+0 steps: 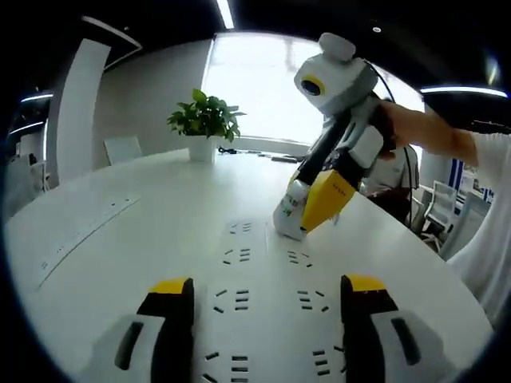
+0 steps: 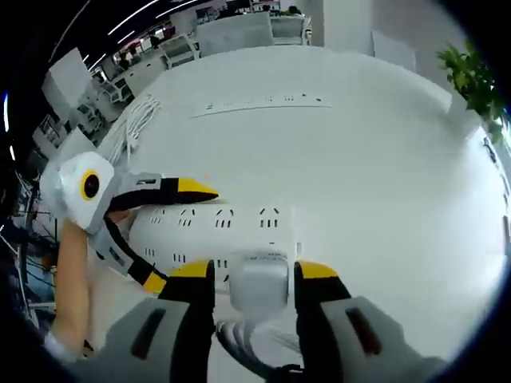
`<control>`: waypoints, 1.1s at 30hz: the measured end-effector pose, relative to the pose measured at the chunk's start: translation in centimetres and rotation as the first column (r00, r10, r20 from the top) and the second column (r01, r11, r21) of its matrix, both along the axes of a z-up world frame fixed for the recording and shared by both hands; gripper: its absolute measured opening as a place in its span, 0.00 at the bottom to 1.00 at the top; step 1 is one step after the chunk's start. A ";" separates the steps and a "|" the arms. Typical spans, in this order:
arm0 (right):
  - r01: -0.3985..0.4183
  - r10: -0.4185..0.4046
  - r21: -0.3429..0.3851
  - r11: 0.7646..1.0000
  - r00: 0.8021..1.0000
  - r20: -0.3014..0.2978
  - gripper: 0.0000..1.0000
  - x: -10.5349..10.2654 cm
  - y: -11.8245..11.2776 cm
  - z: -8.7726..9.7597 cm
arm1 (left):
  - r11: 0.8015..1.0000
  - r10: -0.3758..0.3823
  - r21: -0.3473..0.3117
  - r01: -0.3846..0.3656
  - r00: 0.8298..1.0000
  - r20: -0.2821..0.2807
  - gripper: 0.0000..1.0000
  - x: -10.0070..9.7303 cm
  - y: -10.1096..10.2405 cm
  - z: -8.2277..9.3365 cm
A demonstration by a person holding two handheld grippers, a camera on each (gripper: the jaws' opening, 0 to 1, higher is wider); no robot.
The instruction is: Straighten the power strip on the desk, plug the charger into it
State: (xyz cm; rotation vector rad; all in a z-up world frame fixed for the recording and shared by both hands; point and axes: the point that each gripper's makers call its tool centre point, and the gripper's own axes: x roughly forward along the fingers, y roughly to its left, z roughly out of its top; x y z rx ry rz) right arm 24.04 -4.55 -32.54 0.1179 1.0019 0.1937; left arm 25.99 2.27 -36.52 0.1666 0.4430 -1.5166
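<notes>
A wide white power strip [image 1: 239, 257] [image 2: 239, 227] lies flat on the white desk [image 1: 160, 183]. My left gripper [image 1: 267, 286] straddles its near end, one jaw pressed to each long side. In the right gripper view the left gripper [image 2: 176, 235] clamps the strip's left end. My right gripper [image 2: 254, 271] is shut on a white charger [image 2: 257, 286], its body resting on the strip's edge. In the left gripper view the right gripper [image 1: 307, 209] presses the charger [image 1: 287, 217] down onto the strip's far end. Whether the prongs are in a socket is hidden.
A potted plant [image 1: 206, 120] [image 2: 471, 76] stands farther back on the desk. A long flat white strip [image 1: 80, 231] [image 2: 263, 102] lies off to one side, and a coiled white cable [image 2: 132, 128] near the desk edge. Cable loops [image 2: 247, 343] hang beneath the charger. Chairs [image 2: 231, 32] ring the desk.
</notes>
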 end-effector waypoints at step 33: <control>-0.427 0.273 0.122 0.896 0.746 0.607 0.32 -2.1 -0.3 7.1 | 0.926 0.362 -0.187 -0.328 0.911 0.199 0.83 -8.0 6.5 6.5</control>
